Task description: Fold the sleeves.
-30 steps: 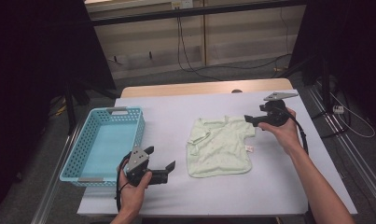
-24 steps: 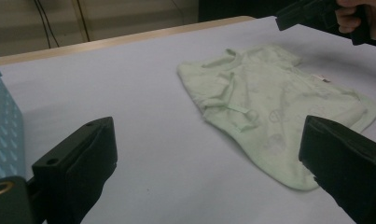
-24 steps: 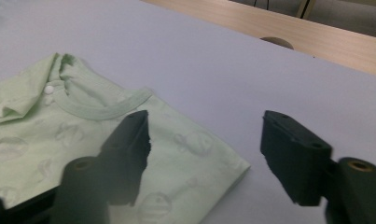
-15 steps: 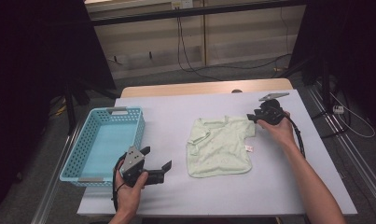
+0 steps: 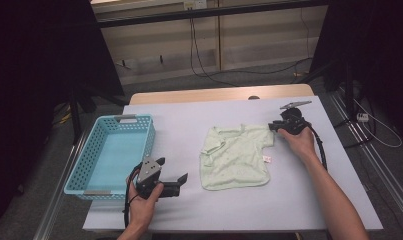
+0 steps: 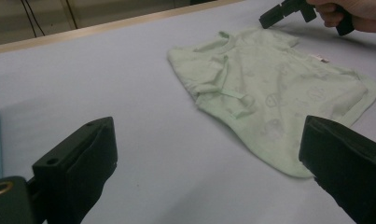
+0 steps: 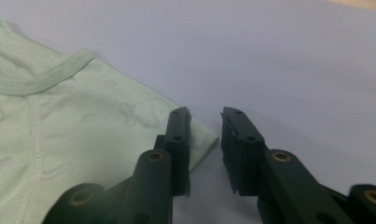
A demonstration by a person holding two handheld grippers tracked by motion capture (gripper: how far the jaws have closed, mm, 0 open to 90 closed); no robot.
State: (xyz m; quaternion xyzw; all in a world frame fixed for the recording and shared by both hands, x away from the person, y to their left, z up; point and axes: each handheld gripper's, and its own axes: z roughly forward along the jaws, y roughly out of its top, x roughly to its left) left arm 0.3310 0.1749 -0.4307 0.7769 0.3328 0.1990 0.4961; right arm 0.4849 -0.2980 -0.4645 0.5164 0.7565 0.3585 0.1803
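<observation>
The small pale green shirt [image 5: 236,156] lies flat on the counter [image 5: 309,200], well apart from the blue basket [image 5: 110,152] at the left. The right tongs [image 7: 205,122] sit at the shirt's far right sleeve corner; their jaws have just been closing, but a narrow gap remains, and the corner of cloth lies beside and partly under one jaw, not pinched between the two. The likely failure is a miss: the jaws could shut on air or catch only the thin edge, and the cloth would slip out on lifting. A one-corner lift could also drag and bunch the shirt. The left tongs [image 5: 175,178] rest released, jaws wide, near the basket. The basket is empty.
</observation>
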